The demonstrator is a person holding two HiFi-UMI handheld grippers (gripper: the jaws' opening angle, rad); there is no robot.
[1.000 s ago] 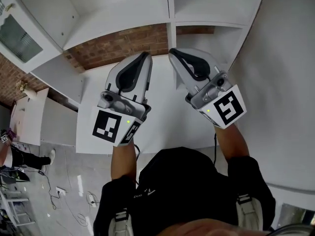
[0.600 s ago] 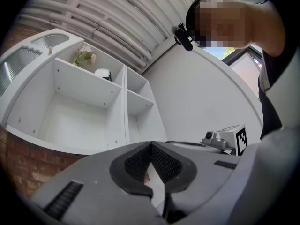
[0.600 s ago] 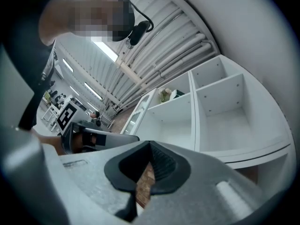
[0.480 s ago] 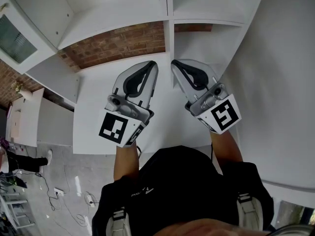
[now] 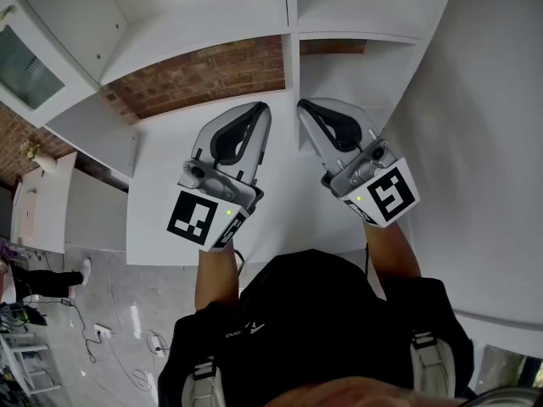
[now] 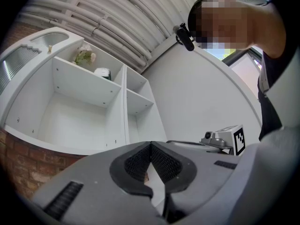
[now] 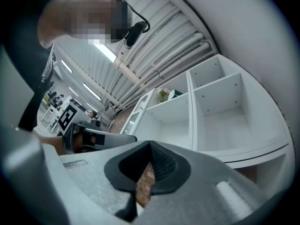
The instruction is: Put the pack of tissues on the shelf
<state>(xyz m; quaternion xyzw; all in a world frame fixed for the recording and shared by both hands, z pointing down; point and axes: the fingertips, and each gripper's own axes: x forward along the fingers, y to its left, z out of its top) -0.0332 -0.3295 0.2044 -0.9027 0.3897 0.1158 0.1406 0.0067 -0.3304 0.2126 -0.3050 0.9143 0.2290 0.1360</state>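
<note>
2 grippers hang side by side over the white surface (image 5: 161, 219), tips toward its far edge, under the shelf (image 5: 291, 49). The left gripper (image 5: 257, 110) has its fingers clenched on nothing. The right gripper (image 5: 305, 108) is the same, pads pressed together, with only the brick wall (image 5: 204, 79) showing through the gap behind them. On the top shelf, beside a plant (image 6: 84, 55), sits a small white and green thing (image 6: 101, 72), too small to tell whether it is the pack of tissues. The person's torso (image 5: 314, 329) hides the surface's near edge.
</note>
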